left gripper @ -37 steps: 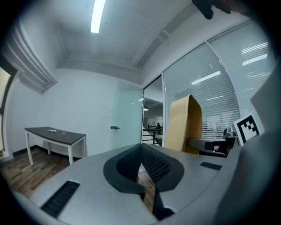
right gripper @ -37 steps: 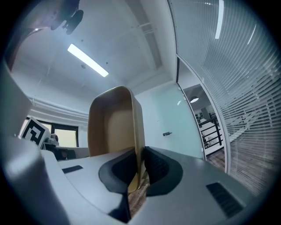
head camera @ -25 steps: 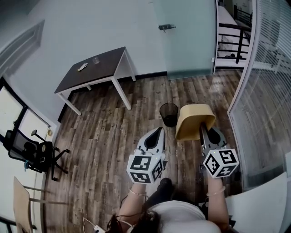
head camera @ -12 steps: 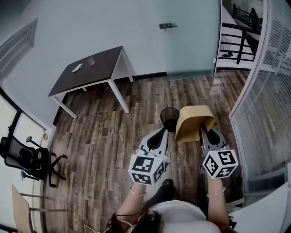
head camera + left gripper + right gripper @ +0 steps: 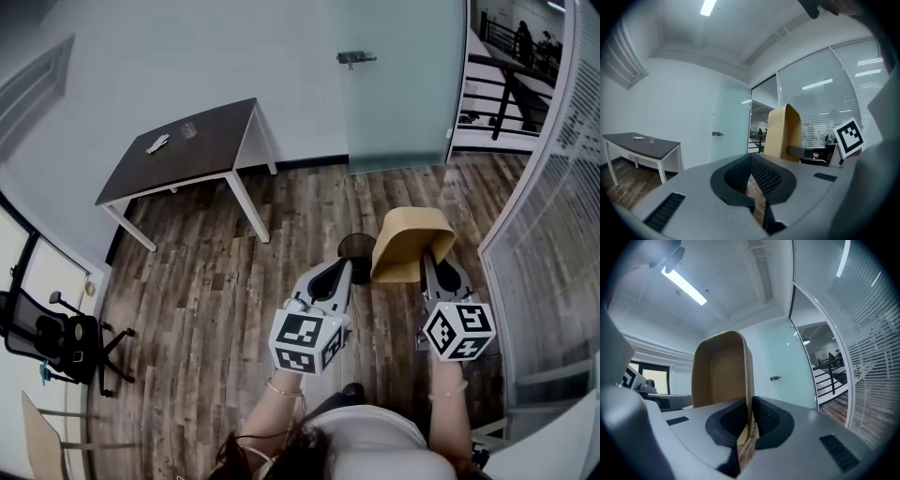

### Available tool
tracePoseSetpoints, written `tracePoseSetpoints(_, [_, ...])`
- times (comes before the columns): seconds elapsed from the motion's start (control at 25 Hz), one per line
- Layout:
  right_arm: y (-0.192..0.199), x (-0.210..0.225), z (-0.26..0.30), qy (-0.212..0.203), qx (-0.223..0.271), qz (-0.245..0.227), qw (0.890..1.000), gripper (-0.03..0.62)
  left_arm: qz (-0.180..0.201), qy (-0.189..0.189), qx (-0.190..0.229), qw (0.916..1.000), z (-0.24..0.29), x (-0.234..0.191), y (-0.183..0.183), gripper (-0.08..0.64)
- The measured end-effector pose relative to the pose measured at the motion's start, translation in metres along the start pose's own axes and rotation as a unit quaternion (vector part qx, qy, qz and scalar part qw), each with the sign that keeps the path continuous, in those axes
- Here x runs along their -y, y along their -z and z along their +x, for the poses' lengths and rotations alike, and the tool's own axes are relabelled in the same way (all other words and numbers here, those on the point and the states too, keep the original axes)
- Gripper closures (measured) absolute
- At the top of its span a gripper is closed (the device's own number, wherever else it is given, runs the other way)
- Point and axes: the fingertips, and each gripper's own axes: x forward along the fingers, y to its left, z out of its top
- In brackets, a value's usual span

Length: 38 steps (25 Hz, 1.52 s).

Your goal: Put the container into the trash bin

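Pinching one side wall of the container (image 5: pixel 719 371), the right claw (image 5: pixel 749 405) has its pads pressed on that thin wall from both sides, and the jaws are closing a little tighter on it. The container stands out ahead of the claw's tips, long axis running up and away from them, with its hollow side turned back toward the person and the left claw (image 5: pixel 751 161). That claw is pressed together on nothing and rides level beside the right one, well clear of the container. In the head view, the bin (image 5: pixel 354 244) stands upright on the wood floor (image 5: pixel 216 281). It lies ahead of both claws and between their lines, its rim partly covered by the container's left edge and by the left claw's tip. Judgement: the bin lies forward, lower and slightly to the left of the right claw. The coming move therefore calls for a carry forward and inward, then a drop in height before release. The left claw lies nearer the bin in the head view but has no part in the hold.
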Motion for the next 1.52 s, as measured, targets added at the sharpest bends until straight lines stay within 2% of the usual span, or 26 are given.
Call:
tracePoseSetpoints(0.6, [-0.001, 0.005, 0.094, -0.006, 0.003, 0.005, 1.000, 0.583, -0.009, -0.018, 0.015, 0.9997, 0.064, -0.076, -0.014, 0.541])
tracePoseSetpoints(1.0, [0.001, 0.058, 0.191, -0.018, -0.004, 0.014, 1.000, 0.595, -0.011, -0.023, 0.008, 0.9996, 0.167, -0.113, -0.012, 0.541])
tracePoseSetpoints(1.24, [-0.011, 0.107, 0.259, -0.027, -0.007, 0.022, 0.999, 0.598, -0.013, -0.031, 0.006, 0.9994, 0.245, -0.131, -0.022, 0.541])
tracePoseSetpoints(1.52, [-0.017, 0.152, 0.332, -0.042, -0.022, 0.019, 0.999, 0.598, -0.020, -0.059, 0.006, 0.9981, 0.319, -0.159, -0.027, 0.541])
